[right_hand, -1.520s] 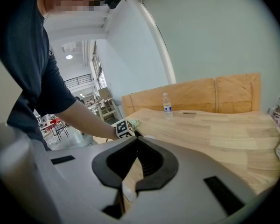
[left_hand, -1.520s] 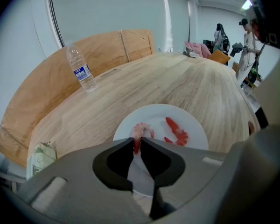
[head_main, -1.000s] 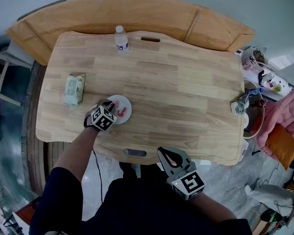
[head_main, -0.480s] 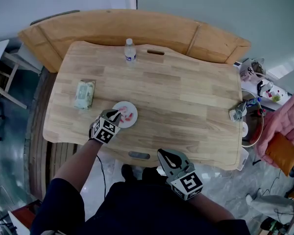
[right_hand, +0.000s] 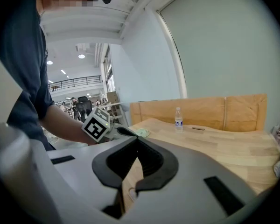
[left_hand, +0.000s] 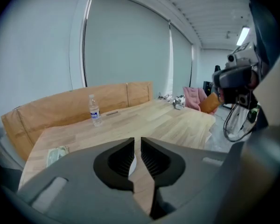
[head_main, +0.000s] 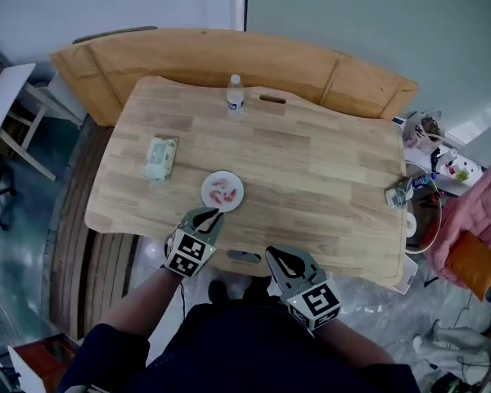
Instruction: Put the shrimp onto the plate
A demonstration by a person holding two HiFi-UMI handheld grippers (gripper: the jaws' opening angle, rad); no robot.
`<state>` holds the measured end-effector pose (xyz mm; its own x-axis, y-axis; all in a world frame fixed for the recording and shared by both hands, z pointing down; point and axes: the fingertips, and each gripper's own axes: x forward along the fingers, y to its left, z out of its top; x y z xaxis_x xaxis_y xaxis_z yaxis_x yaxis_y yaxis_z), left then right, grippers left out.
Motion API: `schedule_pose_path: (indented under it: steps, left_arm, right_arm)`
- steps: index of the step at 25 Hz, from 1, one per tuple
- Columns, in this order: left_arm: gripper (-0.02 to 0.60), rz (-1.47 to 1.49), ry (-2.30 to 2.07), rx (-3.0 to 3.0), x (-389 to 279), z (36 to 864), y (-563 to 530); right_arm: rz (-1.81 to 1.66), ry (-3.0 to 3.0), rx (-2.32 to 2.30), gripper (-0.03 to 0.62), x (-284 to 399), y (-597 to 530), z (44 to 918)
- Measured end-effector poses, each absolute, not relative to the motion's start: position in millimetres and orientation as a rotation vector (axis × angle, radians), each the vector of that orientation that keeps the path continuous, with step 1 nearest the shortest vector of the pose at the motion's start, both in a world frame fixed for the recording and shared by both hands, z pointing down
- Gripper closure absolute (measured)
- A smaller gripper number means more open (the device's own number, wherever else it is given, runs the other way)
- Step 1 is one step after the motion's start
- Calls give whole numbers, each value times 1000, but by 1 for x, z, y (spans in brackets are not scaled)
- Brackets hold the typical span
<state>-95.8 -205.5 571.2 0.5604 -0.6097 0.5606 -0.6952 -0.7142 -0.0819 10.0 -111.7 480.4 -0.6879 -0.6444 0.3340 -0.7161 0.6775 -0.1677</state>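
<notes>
While pink shrimp (head_main: 223, 191) are lying on the round white plate (head_main: 209, 188), the left tool (head_main: 218, 212) is hovering barely parted, the right tool (head_main: 270, 252) closed, both empty.

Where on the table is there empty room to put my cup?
The wide bare wood of the table right of the plate, between the bottle and the clutter at the right edge. Crowded: the near-left, around plate, wipes pack and left gripper.
</notes>
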Motion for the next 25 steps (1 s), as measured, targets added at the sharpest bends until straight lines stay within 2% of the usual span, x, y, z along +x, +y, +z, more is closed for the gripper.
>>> schedule_pose_path:
  steps: [6,15,25]
  left_arm:
    - [537,655,-1098,2666,-83,515,-149]
    - [562,516,-1049,2764,-86,451,-91]
    - [575,378,-1063,2790,-92,435,-64]
  right_arm:
    - [390,-2670,1071,583,-11,-98,474]
    - [341,-2704,1030,583,-37,-73,461]
    - [295,-2716,1004,583,-58,-53,455]
